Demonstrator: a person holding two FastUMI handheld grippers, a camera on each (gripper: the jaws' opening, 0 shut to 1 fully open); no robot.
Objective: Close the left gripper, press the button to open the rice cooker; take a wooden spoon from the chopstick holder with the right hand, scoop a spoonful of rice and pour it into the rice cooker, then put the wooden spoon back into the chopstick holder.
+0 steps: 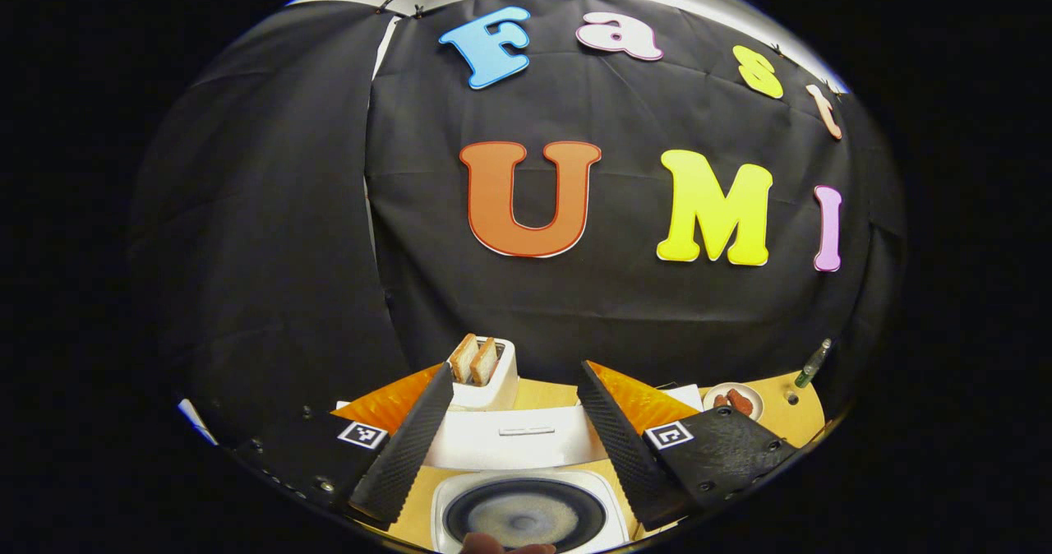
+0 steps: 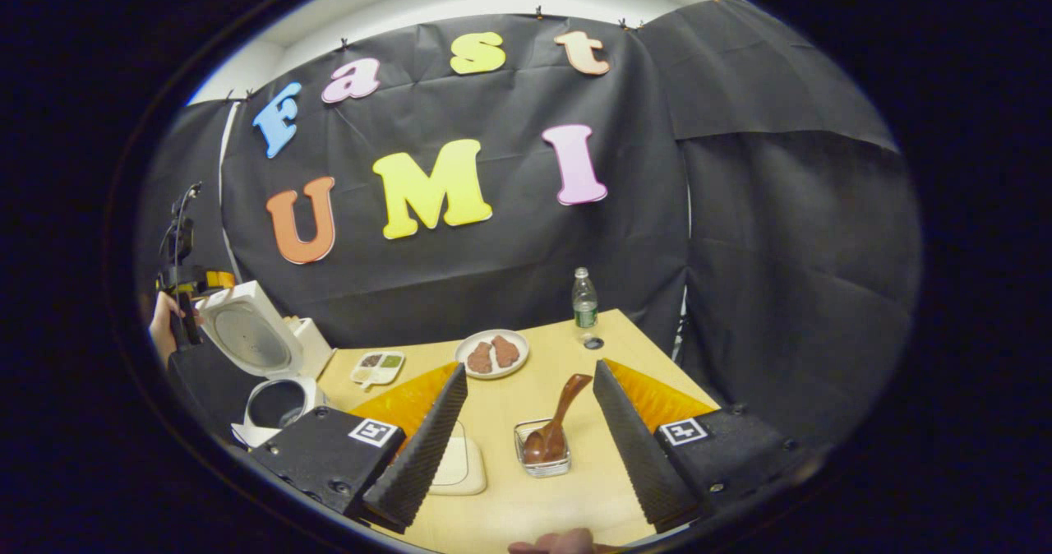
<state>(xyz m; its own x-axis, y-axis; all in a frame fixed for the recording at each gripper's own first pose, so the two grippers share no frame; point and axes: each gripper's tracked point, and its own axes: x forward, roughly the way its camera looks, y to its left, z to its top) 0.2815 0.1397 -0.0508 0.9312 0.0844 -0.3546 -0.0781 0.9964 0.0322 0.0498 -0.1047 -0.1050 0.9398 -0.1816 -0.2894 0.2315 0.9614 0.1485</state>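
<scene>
The white rice cooker stands open right under my left gripper, its lid raised behind the pot, which holds pale rice. That gripper is open and holds nothing. In the right gripper view the cooker sits at the table's left with the lid up. The wooden spoon leans in a small clear square holder, bowl down. My right gripper is open above the table, with the spoon between and beyond its fingers, untouched.
A toaster with two bread slices stands behind the cooker. On the wooden table are a plate of brown food, a small sauce tray, a bottle and a beige square dish. A hand is at far left.
</scene>
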